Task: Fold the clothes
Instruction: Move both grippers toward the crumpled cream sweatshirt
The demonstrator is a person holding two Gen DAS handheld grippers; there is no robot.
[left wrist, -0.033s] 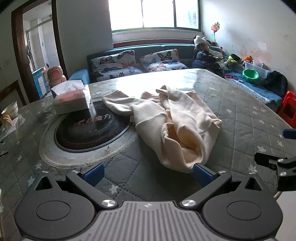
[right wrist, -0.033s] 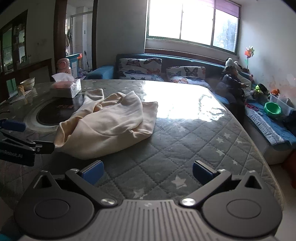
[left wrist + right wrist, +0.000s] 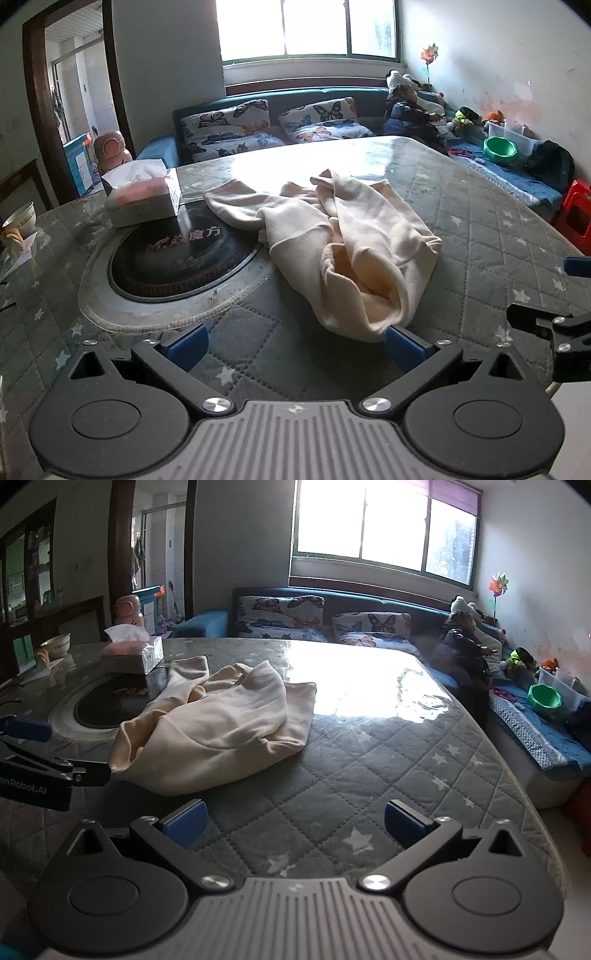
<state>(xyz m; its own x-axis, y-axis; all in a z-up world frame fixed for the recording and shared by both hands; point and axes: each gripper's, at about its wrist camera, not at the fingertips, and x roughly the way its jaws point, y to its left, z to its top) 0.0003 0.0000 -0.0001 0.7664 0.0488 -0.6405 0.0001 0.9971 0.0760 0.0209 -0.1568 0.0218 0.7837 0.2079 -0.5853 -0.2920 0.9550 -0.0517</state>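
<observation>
1. Left claw (image 3: 295, 341): jaws spread wide, holding nothing; its right blue pad sits just at the near hem of the garment.
2. Right claw (image 3: 295, 821): equally wide, empty, over bare quilted grey star-print tabletop (image 3: 369, 775), garment off to its left.
3. Crumpled cream fleece sweatshirt (image 3: 354, 251): heaped mid-tabletop, one sleeve trailing over the round black inset hotplate (image 3: 177, 258).
4. Judgement: nothing folded yet. Best start: pinch a single layer at the hem with each claw, lift and spread flat before creasing.
5. White tissue box (image 3: 142, 199) beyond the hotplate; keep the sleeve clear of it.
</observation>
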